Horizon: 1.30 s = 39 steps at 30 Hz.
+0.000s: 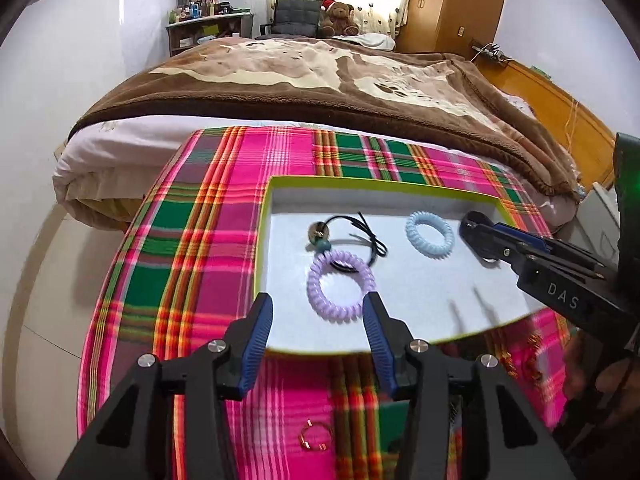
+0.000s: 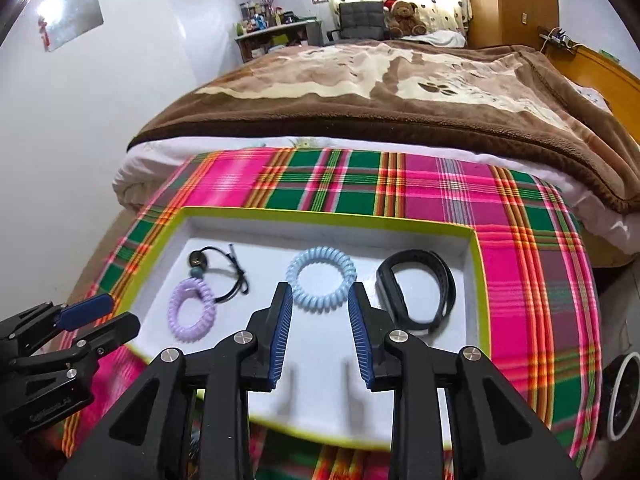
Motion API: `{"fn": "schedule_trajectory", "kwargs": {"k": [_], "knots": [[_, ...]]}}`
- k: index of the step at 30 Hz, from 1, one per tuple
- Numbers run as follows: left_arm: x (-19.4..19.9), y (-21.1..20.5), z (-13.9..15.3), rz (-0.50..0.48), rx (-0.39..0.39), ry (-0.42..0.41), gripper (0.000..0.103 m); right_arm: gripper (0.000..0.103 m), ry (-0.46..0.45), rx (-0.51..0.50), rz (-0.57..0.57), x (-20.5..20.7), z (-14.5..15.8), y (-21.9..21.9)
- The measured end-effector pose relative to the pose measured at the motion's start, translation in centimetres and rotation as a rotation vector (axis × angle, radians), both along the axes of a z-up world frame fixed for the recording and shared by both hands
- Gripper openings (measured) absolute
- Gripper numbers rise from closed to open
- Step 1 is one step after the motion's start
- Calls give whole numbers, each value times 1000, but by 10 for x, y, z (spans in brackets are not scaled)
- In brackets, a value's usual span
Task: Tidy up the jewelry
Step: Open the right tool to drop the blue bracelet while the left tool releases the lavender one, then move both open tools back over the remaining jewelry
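Both grippers hover with jaws released over the white tray of jewelry.

The left gripper [image 1: 318,312] hangs spread and empty at the tray's [image 2: 482,280] near edge, just before the purple coil band [image 1: 340,286] — the right gripper [image 2: 320,300] gapes empty before the blue coil band [image 2: 322,280]. A black cord bracelet [image 2: 218,268] touches the purple band; a black wristband [image 2: 418,292] lies toward the tray's right wall. A gold ring [image 1: 314,436] sits on the plaid-covered table [image 2: 532,248], outside the tray's near edge.

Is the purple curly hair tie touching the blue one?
Apart. The right wrist view shows bare white tray floor between the purple hair tie and the blue hair tie; the left wrist view agrees.
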<state>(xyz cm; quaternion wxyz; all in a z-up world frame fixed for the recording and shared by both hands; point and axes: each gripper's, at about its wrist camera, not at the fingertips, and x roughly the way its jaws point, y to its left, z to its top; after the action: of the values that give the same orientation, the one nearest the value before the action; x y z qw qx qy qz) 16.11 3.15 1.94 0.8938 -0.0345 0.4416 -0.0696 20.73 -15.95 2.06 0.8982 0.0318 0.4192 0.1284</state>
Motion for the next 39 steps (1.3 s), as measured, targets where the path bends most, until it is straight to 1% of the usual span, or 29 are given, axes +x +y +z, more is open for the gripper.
{"fn": "schedule_trajectory", "kwargs": {"k": [3, 8, 12, 14, 17, 19, 20, 22, 24, 26, 27, 28, 32, 35, 39], "knots": [[-11, 1, 4, 12, 16, -11, 49, 30, -16, 21, -7, -15, 6, -4], [-33, 5, 9, 18, 21, -39, 49, 30, -39, 22, -16, -41, 12, -10], [-50, 12, 7, 16, -15, -41, 50, 30, -49, 51, -31, -64, 13, -22], [-59, 13, 5, 12, -20, -41, 51, 30, -46, 56, -38, -73, 12, -28], [-71, 16, 1, -5, -50, -32, 52, 31, -55, 14, -55, -90, 9, -37], [-78, 20, -4, -12, -84, -16, 53, 31, -62, -7, -72, -101, 7, -45], [-81, 21, -5, -12, -93, -15, 53, 31, -61, -5, -81, -105, 6, -50], [-86, 25, -10, 5, -79, -9, 53, 31, -51, 13, -107, -114, 2, -62], [-93, 30, -14, 13, -96, -2, 53, 31, -40, 17, -136, -121, -4, -74], [-97, 35, -19, 23, -113, 11, 53, 41, -20, 16, -157, -126, -11, -83], [-99, 37, -20, 32, -113, 13, 53, 52, -4, 19, -174, -127, -17, -90], [-100, 39, -21, 36, -116, 13, 53, 54, 4, 22, -185, -129, -20, -94], [-106, 43, -25, 40, -125, 13, 53, 54, 36, 47, -207, -129, -30, -99], [-108, 45, -29, 43, -135, 23, 53, 54, 49, 59, -182, -124, -35, -94], [-110, 45, -33, 39, -136, 30, 53, 54, 85, 47, -162, -112, -43, -79]]}}
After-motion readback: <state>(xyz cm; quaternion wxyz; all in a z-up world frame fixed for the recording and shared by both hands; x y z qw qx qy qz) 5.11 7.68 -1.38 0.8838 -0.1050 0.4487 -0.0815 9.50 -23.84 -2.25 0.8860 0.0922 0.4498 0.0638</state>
